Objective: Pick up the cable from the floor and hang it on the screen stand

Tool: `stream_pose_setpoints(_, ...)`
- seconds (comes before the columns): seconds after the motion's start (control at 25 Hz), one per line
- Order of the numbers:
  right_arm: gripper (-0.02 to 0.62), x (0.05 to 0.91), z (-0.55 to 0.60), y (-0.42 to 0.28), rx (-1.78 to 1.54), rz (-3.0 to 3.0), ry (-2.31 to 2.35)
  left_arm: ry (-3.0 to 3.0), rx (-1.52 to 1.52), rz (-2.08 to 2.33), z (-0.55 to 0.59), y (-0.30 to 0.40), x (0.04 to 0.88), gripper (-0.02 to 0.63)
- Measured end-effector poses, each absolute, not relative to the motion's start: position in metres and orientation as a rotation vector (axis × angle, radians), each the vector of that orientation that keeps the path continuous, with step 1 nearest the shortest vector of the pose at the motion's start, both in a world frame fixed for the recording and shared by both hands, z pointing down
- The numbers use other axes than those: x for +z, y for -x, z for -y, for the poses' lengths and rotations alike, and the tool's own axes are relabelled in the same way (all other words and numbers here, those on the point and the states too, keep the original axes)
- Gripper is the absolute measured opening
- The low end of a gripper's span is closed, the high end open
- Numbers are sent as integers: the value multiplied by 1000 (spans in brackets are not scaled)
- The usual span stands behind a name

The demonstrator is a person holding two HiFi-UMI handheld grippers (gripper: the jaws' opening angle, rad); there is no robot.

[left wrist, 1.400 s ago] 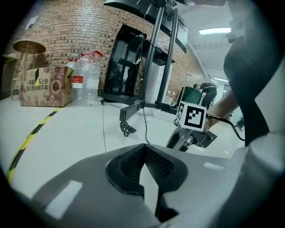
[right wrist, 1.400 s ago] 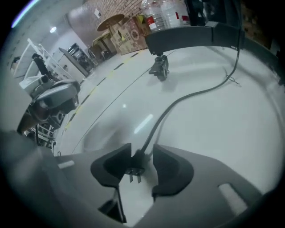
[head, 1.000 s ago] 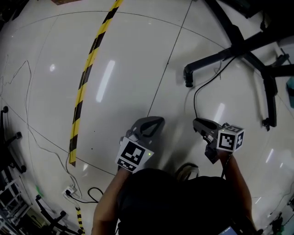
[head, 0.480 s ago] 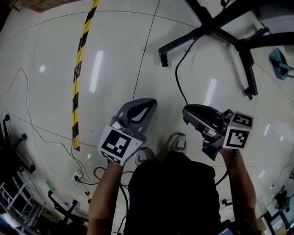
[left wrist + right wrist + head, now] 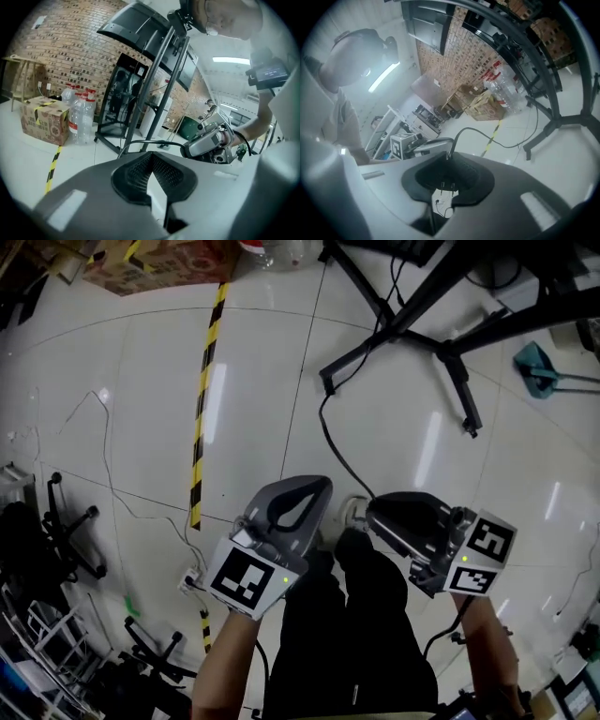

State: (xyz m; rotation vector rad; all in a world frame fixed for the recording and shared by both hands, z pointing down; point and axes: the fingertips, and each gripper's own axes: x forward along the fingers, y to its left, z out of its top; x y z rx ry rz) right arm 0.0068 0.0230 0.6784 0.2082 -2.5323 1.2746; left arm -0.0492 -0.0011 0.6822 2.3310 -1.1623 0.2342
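A black cable (image 5: pixel 330 442) runs from the screen stand's foot across the white floor up to my right gripper (image 5: pixel 371 512). That gripper is shut on the cable's plug. In the right gripper view the plug's two prongs show between the pads, and the cable (image 5: pixel 487 135) arcs away from the gripper (image 5: pixel 449 157) toward the floor. My left gripper (image 5: pixel 317 487) hangs beside it, pads together with nothing between them (image 5: pixel 151 157). The black screen stand (image 5: pixel 450 343) spreads its legs at the upper right, and its uprights (image 5: pixel 154 84) rise ahead.
A yellow-black tape strip (image 5: pixel 202 418) crosses the floor on the left. A cardboard box (image 5: pixel 44 119) and water bottles (image 5: pixel 82 119) stand by the brick wall. A thin wire (image 5: pixel 103 456), a power strip (image 5: pixel 192 579) and black chair bases (image 5: pixel 56 521) lie at the left. A teal object (image 5: pixel 539 367) sits far right.
Both grippers have risen and come closer to the stand. The cable still trails from the right gripper, and more of the stand, the box and the bottles has come into view.
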Motion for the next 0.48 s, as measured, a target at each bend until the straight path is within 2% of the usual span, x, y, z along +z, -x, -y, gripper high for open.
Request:
stream_pose_setpoints(0.32, 48, 516, -25, 2, 1306, 2662, -283, -2432, 228, 1256, -4, 57, 498, 20)
stream_pose_setpoints(0.48, 48, 435, -25, -13, 1188, 2742, -375, -2466, 241, 1311, -16, 49, 419, 20)
